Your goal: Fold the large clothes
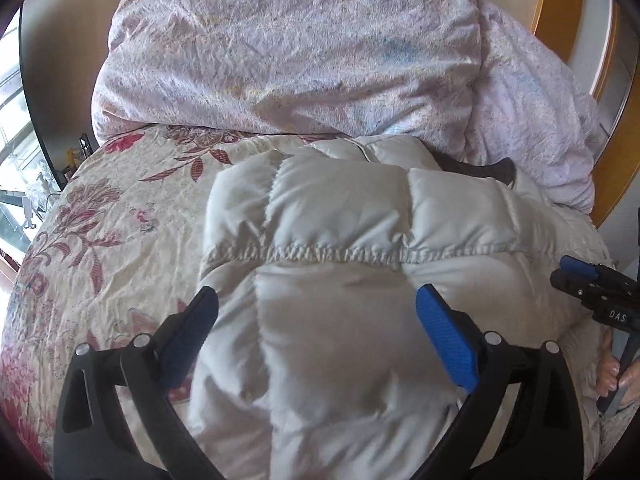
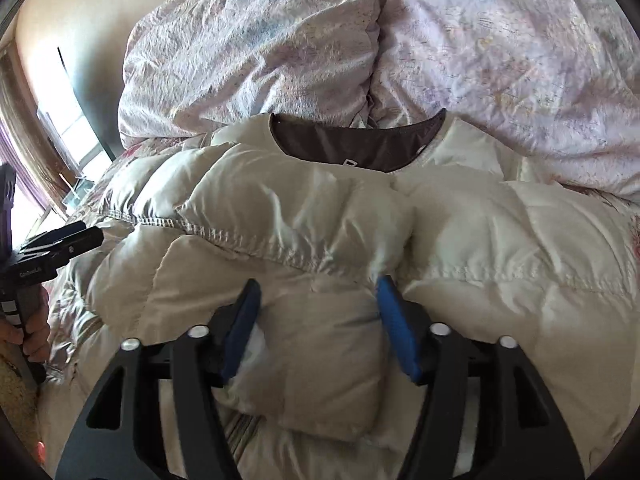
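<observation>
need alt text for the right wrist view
An open two-finger right gripper with blue pads straddles a puffy bulge of a white quilted down jacket lying on a bed, brown collar lining away from the camera. A rumpled pale lilac duvet sits behind.

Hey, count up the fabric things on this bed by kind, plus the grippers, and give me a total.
White quilted puffer jackets: 1
Pale lilac crinkled duvets, bunched at the back: 1
Cream bedspreads with red flowers: 1
Black grippers with blue pads: 2, left gripper, right gripper
Total: 5
</observation>
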`<move>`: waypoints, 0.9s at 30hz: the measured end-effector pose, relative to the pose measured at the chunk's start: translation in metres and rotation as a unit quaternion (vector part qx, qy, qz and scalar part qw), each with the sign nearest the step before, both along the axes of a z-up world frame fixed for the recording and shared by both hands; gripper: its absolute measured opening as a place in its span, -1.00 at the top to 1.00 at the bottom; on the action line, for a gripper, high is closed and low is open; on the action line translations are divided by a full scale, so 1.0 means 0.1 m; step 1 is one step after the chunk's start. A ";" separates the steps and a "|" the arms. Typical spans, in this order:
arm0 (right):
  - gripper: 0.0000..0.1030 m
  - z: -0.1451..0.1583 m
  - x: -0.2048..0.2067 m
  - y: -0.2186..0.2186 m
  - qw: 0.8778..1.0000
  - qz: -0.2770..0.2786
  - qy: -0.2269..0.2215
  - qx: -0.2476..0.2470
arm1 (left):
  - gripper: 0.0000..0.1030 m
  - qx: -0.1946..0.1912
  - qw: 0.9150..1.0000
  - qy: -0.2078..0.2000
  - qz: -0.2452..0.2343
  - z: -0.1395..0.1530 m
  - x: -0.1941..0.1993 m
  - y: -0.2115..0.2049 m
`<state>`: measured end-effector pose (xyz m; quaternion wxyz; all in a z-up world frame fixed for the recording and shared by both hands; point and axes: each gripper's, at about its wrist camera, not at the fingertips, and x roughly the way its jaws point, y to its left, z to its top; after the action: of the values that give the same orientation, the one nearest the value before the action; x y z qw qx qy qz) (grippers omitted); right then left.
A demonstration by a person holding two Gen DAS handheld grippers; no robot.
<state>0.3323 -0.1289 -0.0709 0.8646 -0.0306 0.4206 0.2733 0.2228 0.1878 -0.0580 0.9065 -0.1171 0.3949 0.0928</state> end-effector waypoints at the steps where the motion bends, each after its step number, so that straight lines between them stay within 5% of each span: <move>1: -0.84 0.06 -0.05 -0.12 1.000 -0.005 0.000 0.014 | -0.91 -0.003 1.000 -0.004 -0.004 0.05 -0.14 0.05; 8: -0.90 0.27 -0.44 -1.50 0.987 -0.054 0.105 0.111 | -0.91 -0.048 0.998 -0.006 -0.039 0.05 -1.08 0.40; 15: -0.89 0.03 -1.02 -2.62 0.971 -0.122 0.164 0.126 | -0.91 -0.139 0.989 -0.005 -0.048 -0.22 -1.89 0.55; 20: -0.84 -0.15 -1.39 -3.05 0.957 -0.155 0.181 0.163 | -0.78 -0.197 0.979 -0.003 -0.044 -0.41 -2.16 0.55; 27: -0.70 -0.37 -1.56 -3.19 0.945 -0.157 0.223 0.180 | -0.65 -0.228 0.972 -0.009 -0.053 -0.51 -2.34 0.43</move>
<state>0.1761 -0.4481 -0.1079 0.7720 0.2542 0.5454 0.2048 -0.0114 0.2312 -0.1093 0.8632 -0.3001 0.4030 -0.0485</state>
